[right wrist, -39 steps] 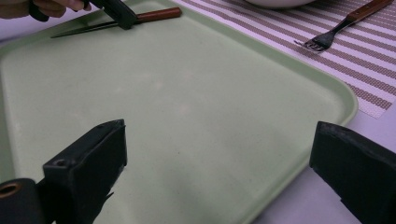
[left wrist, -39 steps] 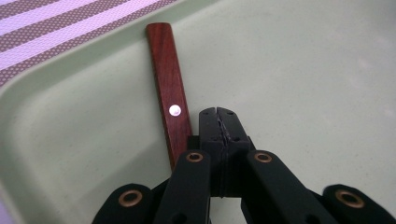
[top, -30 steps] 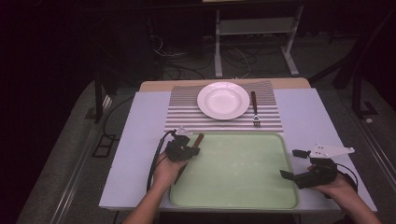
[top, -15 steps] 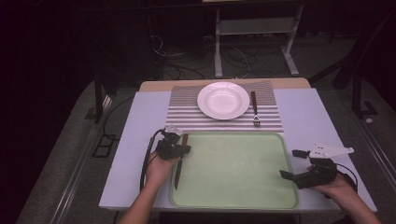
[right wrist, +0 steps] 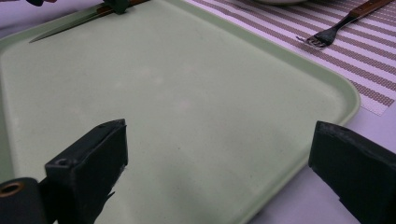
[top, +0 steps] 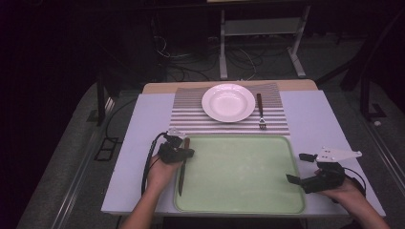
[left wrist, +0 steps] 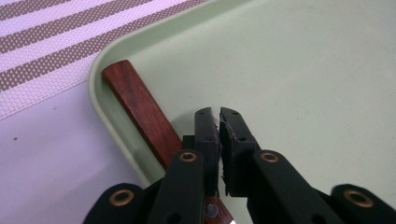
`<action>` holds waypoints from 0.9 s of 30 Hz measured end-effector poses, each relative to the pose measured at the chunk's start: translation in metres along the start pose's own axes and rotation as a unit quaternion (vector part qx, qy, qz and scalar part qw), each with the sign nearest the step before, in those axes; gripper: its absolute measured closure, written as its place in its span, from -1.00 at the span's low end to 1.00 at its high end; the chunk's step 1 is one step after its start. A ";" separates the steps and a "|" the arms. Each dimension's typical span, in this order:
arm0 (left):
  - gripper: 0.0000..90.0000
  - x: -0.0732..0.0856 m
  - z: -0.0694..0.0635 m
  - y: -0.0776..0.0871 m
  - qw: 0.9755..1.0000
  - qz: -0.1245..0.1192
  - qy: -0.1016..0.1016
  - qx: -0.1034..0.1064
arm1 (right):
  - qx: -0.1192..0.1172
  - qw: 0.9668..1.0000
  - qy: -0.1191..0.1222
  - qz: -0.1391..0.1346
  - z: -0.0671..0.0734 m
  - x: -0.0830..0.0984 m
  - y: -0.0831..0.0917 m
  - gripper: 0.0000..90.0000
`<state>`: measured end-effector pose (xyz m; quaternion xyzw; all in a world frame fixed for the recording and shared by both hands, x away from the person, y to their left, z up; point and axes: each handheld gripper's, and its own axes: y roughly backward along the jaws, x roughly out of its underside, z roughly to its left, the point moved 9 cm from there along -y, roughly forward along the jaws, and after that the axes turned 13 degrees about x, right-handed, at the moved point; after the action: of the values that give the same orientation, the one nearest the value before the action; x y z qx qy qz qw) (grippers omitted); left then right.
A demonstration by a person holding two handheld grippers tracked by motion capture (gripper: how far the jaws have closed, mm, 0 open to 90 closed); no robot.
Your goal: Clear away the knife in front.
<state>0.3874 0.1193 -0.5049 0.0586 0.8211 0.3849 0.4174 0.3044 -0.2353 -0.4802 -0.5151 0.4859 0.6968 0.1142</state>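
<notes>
— Jaws of the left gripper (left wrist: 219, 116)?
— Barely parted. They have just been easing open, with nothing between them. The knife (left wrist: 140, 112) lies beneath, along the tray's (top: 239, 191) left rim. That hand has slid nearer along the rim.
— And the right gripper (right wrist: 219, 135)?
— Unmoved at the tray's right rim, jaws wide and empty.
— Counts?
— One knife, tray, fork (top: 261, 112), plate (top: 228, 102) and striped mat (top: 191, 119).

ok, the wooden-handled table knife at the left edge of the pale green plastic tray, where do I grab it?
Probably the red-brown wooden handle, from straight above, jaws closing across its width. The knife lies flat by the pale green tray's left rim; the handle is thicker than the thin blade. The rim is close, so the outer jaw gets little room.
</notes>
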 end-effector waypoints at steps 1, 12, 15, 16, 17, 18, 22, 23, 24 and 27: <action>0.87 -0.001 -0.001 0.000 1.000 -0.003 -0.005 0.002 | 0.000 1.000 0.000 0.000 0.000 0.000 0.000 -0.90; 0.05 -0.010 -0.017 0.011 0.998 -0.033 -0.046 0.022 | 0.000 1.000 -0.002 0.001 0.000 0.000 0.000 -0.90; -0.22 -0.010 -0.023 0.018 0.997 -0.046 -0.057 0.031 | 0.000 1.000 -0.003 0.000 0.000 0.000 0.000 -0.90; -0.32 -0.010 -0.024 0.021 0.996 -0.049 -0.063 0.030 | 0.000 1.000 -0.002 0.000 0.000 0.000 0.000 -0.90; -0.41 -0.009 -0.026 0.024 0.996 -0.052 -0.066 0.029 | -0.001 1.000 -0.002 0.001 0.000 0.001 0.000 -0.90; -0.47 -0.007 -0.027 0.026 0.996 -0.055 -0.070 0.031 | -0.001 1.000 -0.002 0.001 0.000 0.001 0.000 -0.90; -0.69 0.000 -0.030 0.038 0.994 -0.072 -0.075 0.032 | -0.001 1.000 -0.001 0.001 0.001 0.001 0.000 -0.90; -0.73 0.002 -0.030 0.041 0.994 -0.075 -0.077 0.031 | -0.002 1.000 -0.001 0.001 0.001 0.001 0.000 -0.90; -0.76 0.004 -0.030 0.044 0.994 -0.077 -0.078 0.031 | -0.002 1.000 0.000 0.001 0.001 0.001 0.000 -0.90; -0.94 0.009 -0.028 0.053 0.993 -0.084 -0.079 0.015 | -0.002 1.000 0.000 0.002 0.001 0.001 0.000 -0.90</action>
<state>0.3494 0.1435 -0.4648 0.0265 0.7932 0.3301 0.5110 0.3035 -0.2350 -0.4810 -0.5142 0.4857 0.6979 0.1122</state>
